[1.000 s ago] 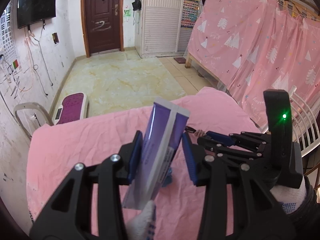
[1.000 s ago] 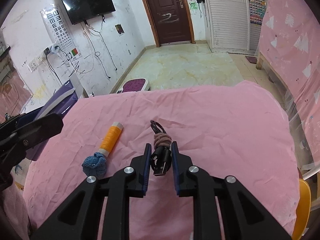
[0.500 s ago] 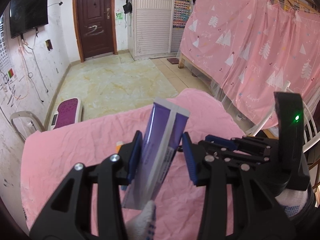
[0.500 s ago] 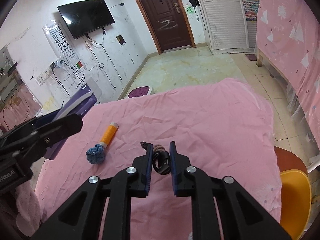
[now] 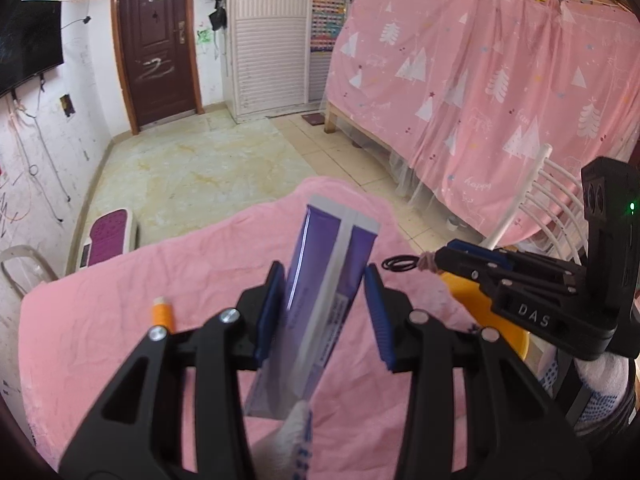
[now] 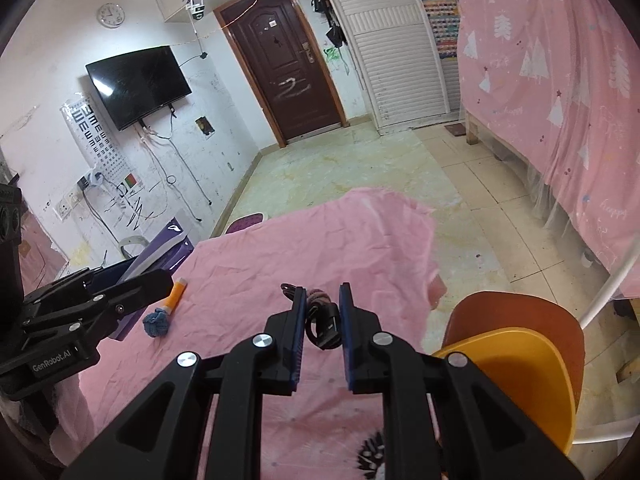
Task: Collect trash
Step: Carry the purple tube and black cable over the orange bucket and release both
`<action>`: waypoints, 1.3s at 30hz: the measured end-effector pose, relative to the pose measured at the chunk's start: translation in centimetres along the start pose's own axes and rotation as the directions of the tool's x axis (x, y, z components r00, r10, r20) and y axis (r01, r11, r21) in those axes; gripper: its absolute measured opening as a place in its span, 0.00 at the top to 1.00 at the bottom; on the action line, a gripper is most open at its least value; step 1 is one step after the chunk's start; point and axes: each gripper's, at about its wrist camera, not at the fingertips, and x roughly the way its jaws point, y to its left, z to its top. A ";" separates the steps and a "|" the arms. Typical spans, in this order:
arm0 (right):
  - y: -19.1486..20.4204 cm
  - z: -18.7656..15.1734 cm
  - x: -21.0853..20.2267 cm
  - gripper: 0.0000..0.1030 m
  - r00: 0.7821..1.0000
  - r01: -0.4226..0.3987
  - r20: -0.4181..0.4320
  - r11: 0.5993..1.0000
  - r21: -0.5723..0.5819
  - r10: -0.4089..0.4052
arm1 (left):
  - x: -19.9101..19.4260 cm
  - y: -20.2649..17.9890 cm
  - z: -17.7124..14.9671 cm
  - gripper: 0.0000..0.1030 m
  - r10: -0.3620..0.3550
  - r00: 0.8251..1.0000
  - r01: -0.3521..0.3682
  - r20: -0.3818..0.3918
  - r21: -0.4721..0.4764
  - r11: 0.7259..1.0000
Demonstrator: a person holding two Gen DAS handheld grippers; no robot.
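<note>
Between the blue pads of the right gripper (image 6: 323,322), nearest its camera, sits a coiled black cable (image 6: 322,325) bound with a brownish band; the jaws are clamped tight on it and it hangs clear above the pink cloth (image 6: 320,240). In the left wrist view the same bundle pokes out of that gripper's tip on the right, above the orange chair (image 5: 472,292). The left gripper (image 5: 326,304) has its jaws part-way apart, holding one flat purple packet (image 5: 320,300) with a white stripe upright between them; the left pad presses its edge, while contact on the right pad is hard to judge. A white-gloved finger (image 5: 298,420) touches the packet's lower end. Further out on the cloth, to the left, lies one orange tube (image 6: 176,294) with one blue knitted ball (image 6: 157,322) at its near end, both well apart from either gripper. That makes one cable, one packet, one tube, one ball, two grippers. Beyond lie tiled floor and a brown door (image 6: 286,80).
</note>
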 end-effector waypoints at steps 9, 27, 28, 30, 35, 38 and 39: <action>-6.1 -1.6 -3.1 0.94 0.998 0.062 0.021 0.996 0.066 -0.064 | 1.7 -5.6 0.6 0.62 -0.059 0.998 0.060 -0.022 0.061 0.996; -14.5 -5.3 -3.4 0.93 0.990 0.138 -0.026 0.975 0.172 -0.135 | 7.2 -14.6 0.2 0.62 -0.154 0.974 0.176 -0.167 0.133 0.975; -15.0 -5.4 -3.2 0.93 0.990 0.138 -0.031 0.974 0.179 -0.135 | 7.5 -14.8 0.2 0.62 -0.153 0.973 0.178 -0.175 0.137 0.974; -15.7 -5.6 -3.1 0.93 0.990 0.138 -0.037 0.971 0.194 -0.134 | 8.0 -15.5 0.1 0.60 -0.156 0.969 0.185 -0.192 0.144 0.972; -17.2 -6.0 -3.2 0.92 0.991 0.135 -0.047 0.965 0.224 -0.128 | 9.1 -16.9 -0.1 0.45 -0.165 0.960 0.201 -0.226 0.146 0.969; -17.7 -6.2 -3.3 0.91 0.991 0.130 -0.046 0.964 0.233 -0.123 | 9.4 -17.3 -0.2 0.43 -0.166 0.958 0.203 -0.234 0.146 0.968; -17.7 -6.2 -3.3 0.91 0.991 0.129 -0.046 0.963 0.234 -0.122 | 9.4 -17.3 -0.3 0.43 -0.166 0.957 0.204 -0.236 0.145 0.968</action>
